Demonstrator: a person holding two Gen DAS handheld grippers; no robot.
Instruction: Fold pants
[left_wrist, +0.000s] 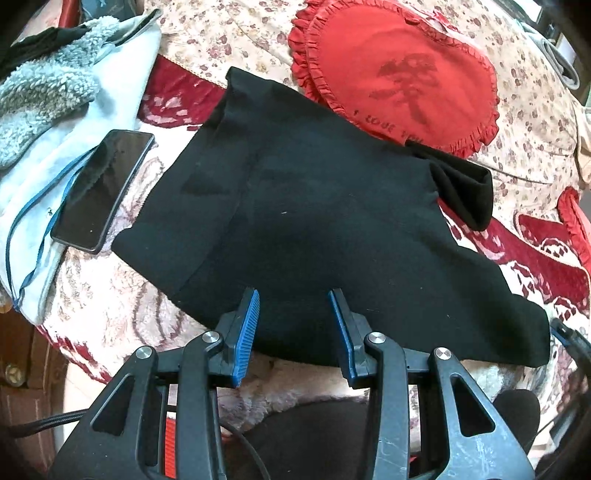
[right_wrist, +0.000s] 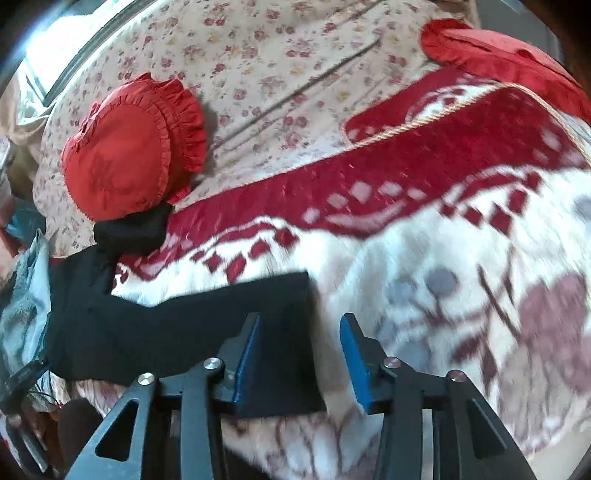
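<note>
Both my left tool (left_wrist: 293, 295) and right tool (right_wrist: 301, 321) hang spread over the black knit pants (left_wrist: 314, 206) (nothing pinched), so a shallow regrasp could drag the fold askew.

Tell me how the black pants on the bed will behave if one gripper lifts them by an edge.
The black pants will probably hang limp: they lie flat and follow the blanket's bumps. The folded layers may slide apart, since one bunched end already sags loose by the red heart pillow. They look thin, so likely light.
</note>
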